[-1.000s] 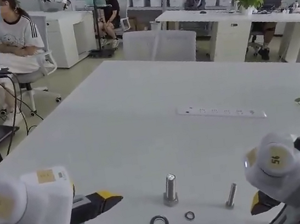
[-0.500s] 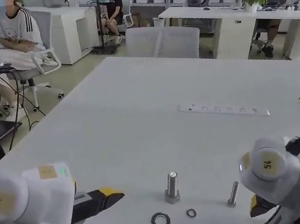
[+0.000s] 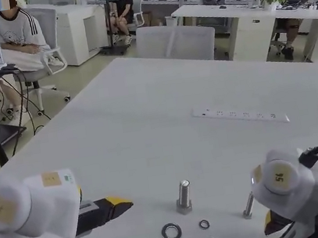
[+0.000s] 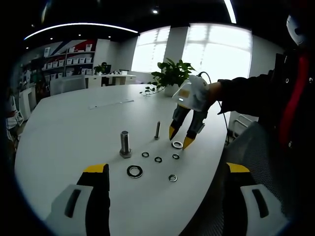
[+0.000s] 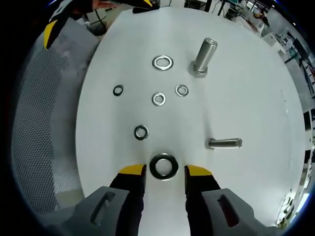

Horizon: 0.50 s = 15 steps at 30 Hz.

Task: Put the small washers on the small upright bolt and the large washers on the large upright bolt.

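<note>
Right gripper view: a large washer [image 5: 153, 167] is seen flat on the table [image 5: 256, 98], bracketed by the half-open jaws of the right gripper [image 5: 165, 171], with nothing pinched. The left gripper [image 4: 167, 172] is held wide open and empty. The large bolt [image 5: 204, 56] and small bolt [image 5: 225, 143] stand upright beyond, with the other washers loose on the table. Judged: the tips should be lowered to the tabletop and closed squarely across the rim, so the washer isn't squirted out.
</note>
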Tool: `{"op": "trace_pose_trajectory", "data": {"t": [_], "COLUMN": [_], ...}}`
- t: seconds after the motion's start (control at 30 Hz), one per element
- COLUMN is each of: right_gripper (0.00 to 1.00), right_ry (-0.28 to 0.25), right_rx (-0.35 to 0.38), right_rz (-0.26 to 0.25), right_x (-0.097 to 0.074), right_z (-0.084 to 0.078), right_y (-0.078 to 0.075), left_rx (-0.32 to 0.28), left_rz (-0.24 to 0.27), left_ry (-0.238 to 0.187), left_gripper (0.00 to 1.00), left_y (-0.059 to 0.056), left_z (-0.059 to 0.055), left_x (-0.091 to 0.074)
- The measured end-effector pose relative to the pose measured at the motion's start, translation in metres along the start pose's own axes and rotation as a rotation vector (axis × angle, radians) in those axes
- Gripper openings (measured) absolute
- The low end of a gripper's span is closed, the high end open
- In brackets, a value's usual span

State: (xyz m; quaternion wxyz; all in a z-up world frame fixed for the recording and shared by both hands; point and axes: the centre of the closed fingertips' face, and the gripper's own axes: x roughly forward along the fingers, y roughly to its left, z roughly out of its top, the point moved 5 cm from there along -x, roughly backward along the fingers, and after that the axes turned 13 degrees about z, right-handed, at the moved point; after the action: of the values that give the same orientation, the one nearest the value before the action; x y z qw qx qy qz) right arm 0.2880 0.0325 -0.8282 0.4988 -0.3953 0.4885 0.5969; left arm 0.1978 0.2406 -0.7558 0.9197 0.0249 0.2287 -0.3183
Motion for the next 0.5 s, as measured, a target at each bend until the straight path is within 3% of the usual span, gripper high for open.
{"op": "trace_pose_trajectory", "data": {"t": [0.5], "right_gripper": [0.31], "right_ry": [0.008], "right_rx": [0.037], "right_rz": [0.023], "right_x": [0.0005], "right_z": [0.0016], "right_y": [-0.0010], "left_rx": [-0.007], "left_rz": [0.007], "left_ry": [-0.008], "left_gripper": [0.96], "left_y": [-0.0004], "left_z": [0.0019], "left_x": [-0.0025]}}
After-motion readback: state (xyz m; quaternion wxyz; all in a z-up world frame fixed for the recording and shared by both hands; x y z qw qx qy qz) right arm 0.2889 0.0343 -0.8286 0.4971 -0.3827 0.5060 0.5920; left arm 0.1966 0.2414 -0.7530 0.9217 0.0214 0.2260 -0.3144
